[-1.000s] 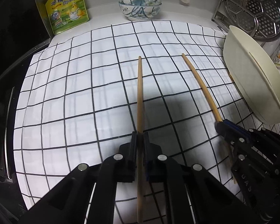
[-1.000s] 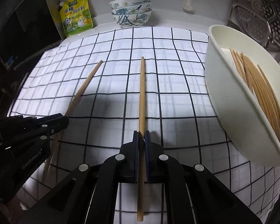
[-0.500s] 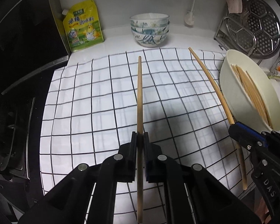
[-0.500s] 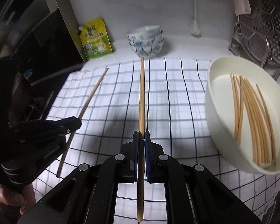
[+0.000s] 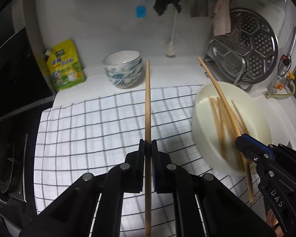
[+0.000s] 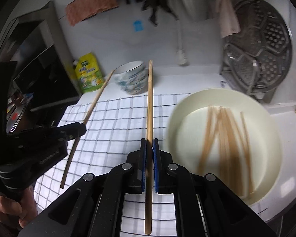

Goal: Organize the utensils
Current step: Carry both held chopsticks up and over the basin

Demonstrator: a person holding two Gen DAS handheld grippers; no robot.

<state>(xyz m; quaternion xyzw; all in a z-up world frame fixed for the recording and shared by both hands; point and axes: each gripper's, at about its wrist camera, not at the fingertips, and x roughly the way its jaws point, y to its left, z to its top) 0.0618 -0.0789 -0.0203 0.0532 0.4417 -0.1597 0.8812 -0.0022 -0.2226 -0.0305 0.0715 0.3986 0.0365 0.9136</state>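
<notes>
My left gripper (image 5: 148,145) is shut on a wooden chopstick (image 5: 147,102) and holds it high above the checked cloth (image 5: 92,126). My right gripper (image 6: 149,144) is shut on a second chopstick (image 6: 149,98), also raised. In the left wrist view the right gripper (image 5: 241,140) and its chopstick (image 5: 219,90) hang over the cream bowl (image 5: 256,110), which holds several chopsticks (image 5: 219,122). In the right wrist view the left gripper (image 6: 80,129) and its chopstick (image 6: 94,102) are at the left, and the bowl (image 6: 270,138) with its chopsticks (image 6: 225,138) lies to the right.
Stacked patterned bowls (image 5: 124,71) and a yellow-green pouch (image 5: 65,67) stand at the back by the wall. A metal steamer rack (image 5: 248,47) leans at the back right. A dark stove (image 5: 9,118) lies at the left. Cloths (image 6: 92,9) hang above.
Both grippers have risen well above the cloth with their chopsticks. The right gripper has shifted toward the cream bowl, and its chopstick now overlaps the bowl in the left wrist view.
</notes>
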